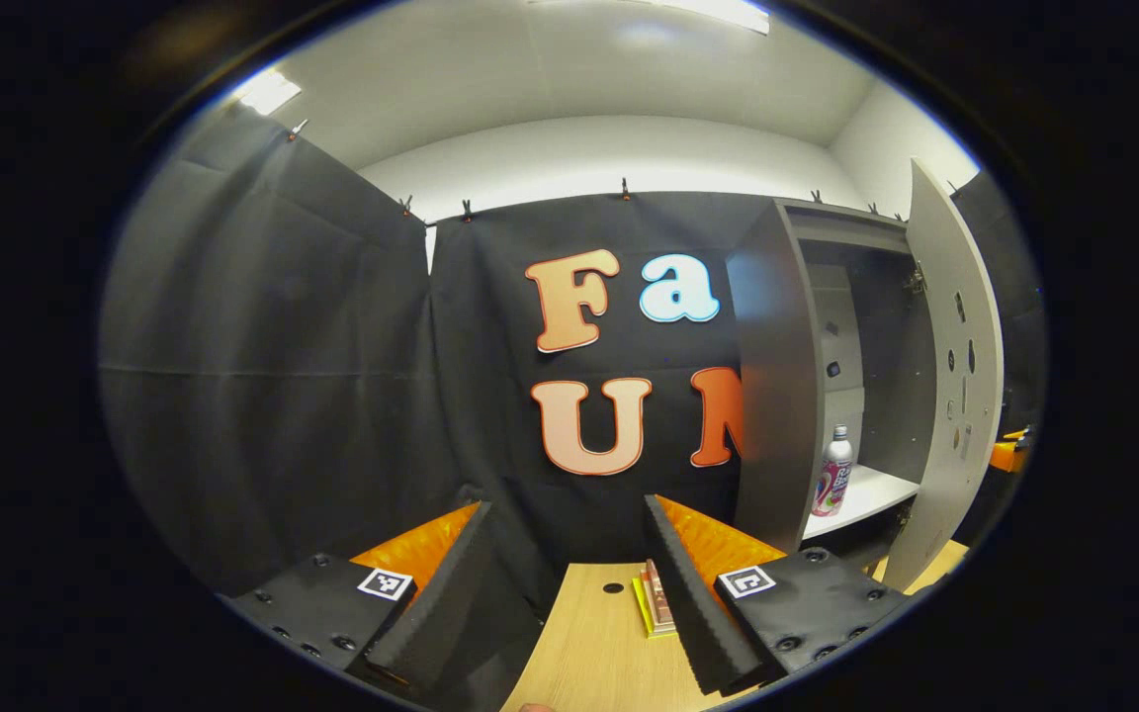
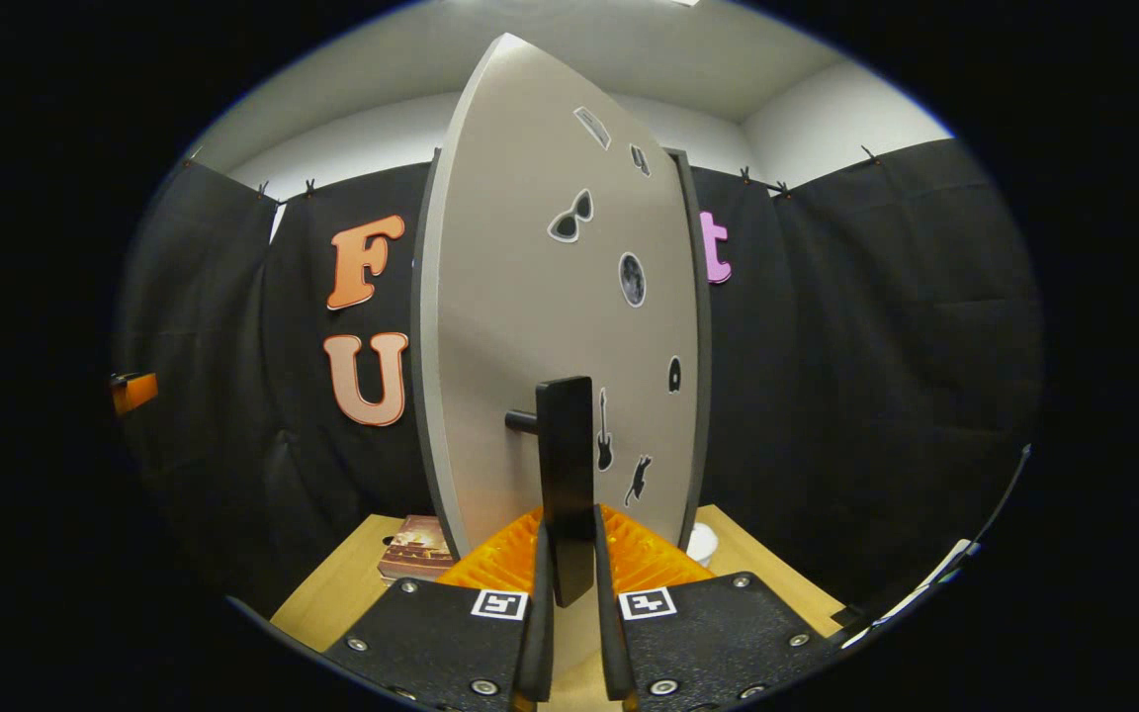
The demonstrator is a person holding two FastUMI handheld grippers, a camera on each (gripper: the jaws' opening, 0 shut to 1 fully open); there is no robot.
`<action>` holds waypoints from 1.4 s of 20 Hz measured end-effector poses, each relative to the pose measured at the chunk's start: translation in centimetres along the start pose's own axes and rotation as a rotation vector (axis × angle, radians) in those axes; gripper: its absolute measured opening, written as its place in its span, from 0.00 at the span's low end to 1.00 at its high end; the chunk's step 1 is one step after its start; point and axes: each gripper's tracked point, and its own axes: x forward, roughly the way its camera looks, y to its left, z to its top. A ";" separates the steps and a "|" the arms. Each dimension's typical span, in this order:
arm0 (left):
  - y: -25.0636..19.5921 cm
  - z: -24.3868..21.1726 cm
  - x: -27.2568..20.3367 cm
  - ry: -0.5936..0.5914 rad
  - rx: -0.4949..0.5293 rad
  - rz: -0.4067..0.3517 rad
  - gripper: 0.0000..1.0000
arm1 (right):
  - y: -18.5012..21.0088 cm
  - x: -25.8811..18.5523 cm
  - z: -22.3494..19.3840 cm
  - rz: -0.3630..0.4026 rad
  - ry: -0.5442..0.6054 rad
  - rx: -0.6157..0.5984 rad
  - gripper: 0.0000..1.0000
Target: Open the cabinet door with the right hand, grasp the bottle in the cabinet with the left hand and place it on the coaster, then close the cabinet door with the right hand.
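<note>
A grey cabinet point(image 1: 777, 396) stands at the right of the left gripper view with its door point(image 1: 955, 376) swung open. On its white shelf stands a bottle point(image 1: 832, 473) with a pink label and a white cap. My left gripper point(image 1: 569, 593) is open over the wooden table, well short of the cabinet and left of it. In the right gripper view the grey door point(image 2: 550, 326) with black stickers stands close in front, and my right gripper point(image 2: 569, 574) is shut on its black handle point(image 2: 567, 475).
A wooden table point(image 1: 589, 653) lies below, with a small stack of books point(image 1: 656, 598) between the left gripper's fingers; the books point(image 2: 416, 546) lie left of the door too. A white object point(image 2: 701, 542) sits behind the door's right edge.
</note>
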 end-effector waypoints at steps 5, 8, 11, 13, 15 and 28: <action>-3.3 -0.2 0.9 0.001 0.001 -0.063 0.94 | -2.3 -0.9 0.1 -0.109 -0.011 0.014 0.15; -5.4 -0.5 1.5 0.010 -0.012 -0.101 0.99 | -4.9 -1.2 0.3 -0.175 -0.014 -0.049 0.06; -7.6 -0.6 1.8 0.018 -0.007 -0.132 0.94 | -5.6 -2.1 0.1 -0.159 -0.011 -0.017 0.03; -9.0 -0.5 2.0 0.021 -0.002 -0.148 0.94 | -6.0 -2.2 -0.1 -0.141 -0.010 -0.013 0.03; -10.5 -0.5 2.1 0.022 -0.004 -0.167 0.94 | -6.7 -2.2 -0.1 -0.130 -0.008 -0.009 0.03; -21.2 -1.0 1.7 0.039 -0.020 -0.221 1.00 | -9.9 -1.9 -0.2 -0.051 -0.014 0.014 0.03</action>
